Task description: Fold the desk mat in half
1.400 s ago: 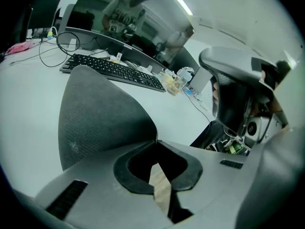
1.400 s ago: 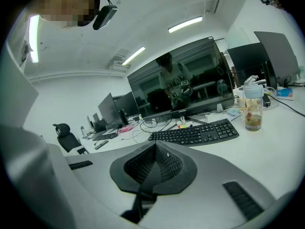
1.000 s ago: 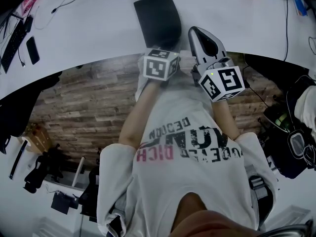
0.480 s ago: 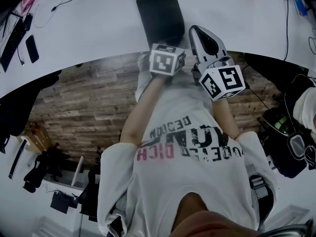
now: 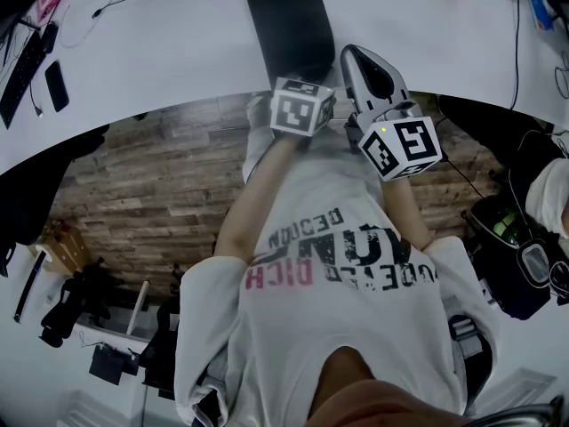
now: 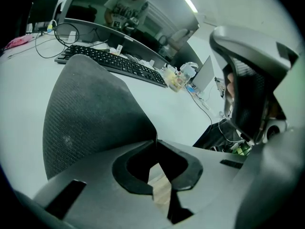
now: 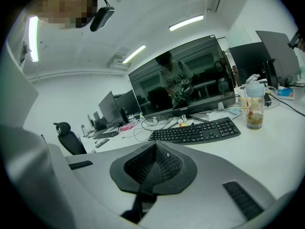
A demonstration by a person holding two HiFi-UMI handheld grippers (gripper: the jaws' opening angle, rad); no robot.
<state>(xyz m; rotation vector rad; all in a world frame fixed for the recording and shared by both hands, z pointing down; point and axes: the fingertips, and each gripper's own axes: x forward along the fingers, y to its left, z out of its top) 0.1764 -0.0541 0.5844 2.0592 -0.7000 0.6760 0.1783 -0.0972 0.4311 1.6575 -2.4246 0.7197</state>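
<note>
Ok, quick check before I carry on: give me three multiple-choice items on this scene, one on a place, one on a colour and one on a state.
1. Where is the keyboard relative to the desk mat?
A. on top of it
B. beyond its far edge
C. under it

2. What colour is the desk mat?
A. red
B. white
C. dark grey

3. What are the jaws of the left gripper doing?
A. shut on the mat's edge
B. wide open
C. shut on a cable

Answers:
1. B, the keyboard lies past the mat on the desk.
2. C, the mat's woven face is dark grey against the white desk.
3. A, the jaws meet on the mat's edge, and the mat rises from them.
</note>
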